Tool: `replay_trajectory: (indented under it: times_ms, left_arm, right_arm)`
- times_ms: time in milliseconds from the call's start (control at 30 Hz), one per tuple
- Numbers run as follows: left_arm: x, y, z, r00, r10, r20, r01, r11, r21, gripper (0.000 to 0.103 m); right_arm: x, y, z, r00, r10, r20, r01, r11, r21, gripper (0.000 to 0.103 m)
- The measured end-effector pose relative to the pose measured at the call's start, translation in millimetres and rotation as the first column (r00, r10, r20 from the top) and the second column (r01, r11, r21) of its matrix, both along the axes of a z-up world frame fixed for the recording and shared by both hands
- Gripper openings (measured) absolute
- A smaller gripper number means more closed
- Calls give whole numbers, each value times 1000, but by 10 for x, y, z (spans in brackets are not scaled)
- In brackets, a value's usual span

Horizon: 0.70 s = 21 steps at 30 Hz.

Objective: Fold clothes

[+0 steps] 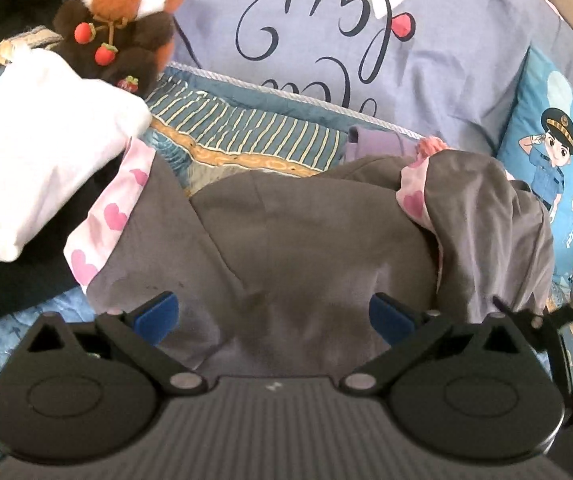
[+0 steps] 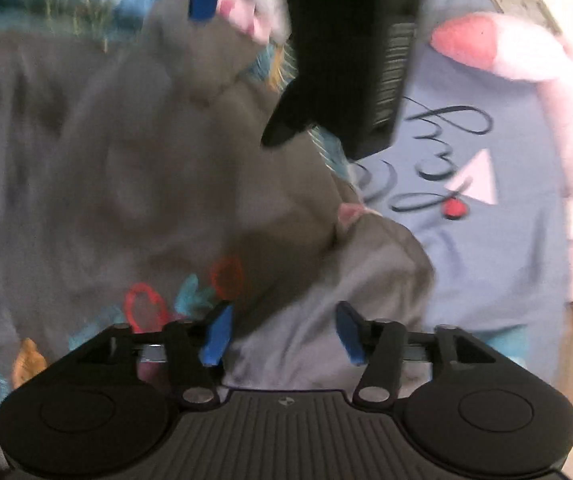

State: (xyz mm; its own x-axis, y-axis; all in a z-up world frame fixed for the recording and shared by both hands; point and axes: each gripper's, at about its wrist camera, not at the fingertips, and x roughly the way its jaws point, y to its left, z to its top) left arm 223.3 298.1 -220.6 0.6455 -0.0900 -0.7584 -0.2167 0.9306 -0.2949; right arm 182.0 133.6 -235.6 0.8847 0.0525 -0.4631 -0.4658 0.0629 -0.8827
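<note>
A grey garment (image 1: 306, 240) lies spread on the bed, its right side bunched into a fold (image 1: 486, 220). A pink cloth with hearts (image 1: 106, 216) pokes out from under it. My left gripper (image 1: 278, 318) hovers just over the grey cloth, open, its blue pads (image 1: 166, 316) wide apart with nothing pinched. In the blurred right wrist view the same grey garment (image 2: 126, 160) shows a coloured print (image 2: 146, 308). My right gripper (image 2: 282, 334) stands open over a grey fold, pads apart. The left gripper's black body (image 2: 346, 60) fills the top of that view.
A folded white cloth (image 1: 34, 152) and a red panda plush (image 1: 126, 12) sit at the left. A lilac pillow with script (image 1: 366, 40) lies behind, and a blue cartoon cushion (image 1: 558, 160) at the right. A striped teal quilt (image 1: 246, 128) covers the bed. A pink plush (image 2: 526, 60) rests on the pillow.
</note>
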Motion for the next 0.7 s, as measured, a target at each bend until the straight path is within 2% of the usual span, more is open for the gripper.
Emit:
replay_trajectory:
  times_ms: [133,200,267,333,400,433,500,533,600,633,700]
  left_arm:
    - [-4,37,-8,1000,17,-5,-17,1000,-10,102]
    - [3,56,-14,1000,21,-6,-21,1000,-9,102]
    - [10,70,-21,1000,24,-8,-24,1000,-8,102]
    - [10,76,-27,1000,27,-11,-27,1000,-9,102]
    - [8,76,-34,1000,27,-14,-27,1000,-10,102]
    - [7,74,-37,1000,27,-15,-27,1000,-11,102]
    - [10,67,-33,1000,24,-14,-24,1000,-7,102]
    - [10,57,-30,1000,22,-14,-22,1000,-6,102]
    - [16,37,-37,1000,8,-19,-8,1000,-8,102]
    - [24,16,-48,1000,-3,-26,3,1000,-9,102]
    - [43,-30,-73,999,-28,-39,28,999,-16,102]
  right_arm:
    - [2,-19,-253,993,27,113,-14,993,-117,61]
    - [62,-24,-242,991,18,132,-3,993,-115,49]
    - [106,-32,-115,993,2,118,6,998,-68,15]
    - [139,-35,28,996,-14,91,15,1000,-14,6]
    - [164,-45,202,999,-21,46,19,998,54,6]
    - [184,-51,328,999,-39,6,38,992,117,5]
    - [258,-111,658,988,-78,-137,115,949,294,4]
    - [313,-167,812,974,-89,-207,164,910,381,4]
    - [426,-287,1107,936,-87,-340,266,809,524,4]
    - [489,-357,1218,919,-79,-386,304,766,567,4]
    - [567,-465,1332,896,-73,-438,354,712,606,4]
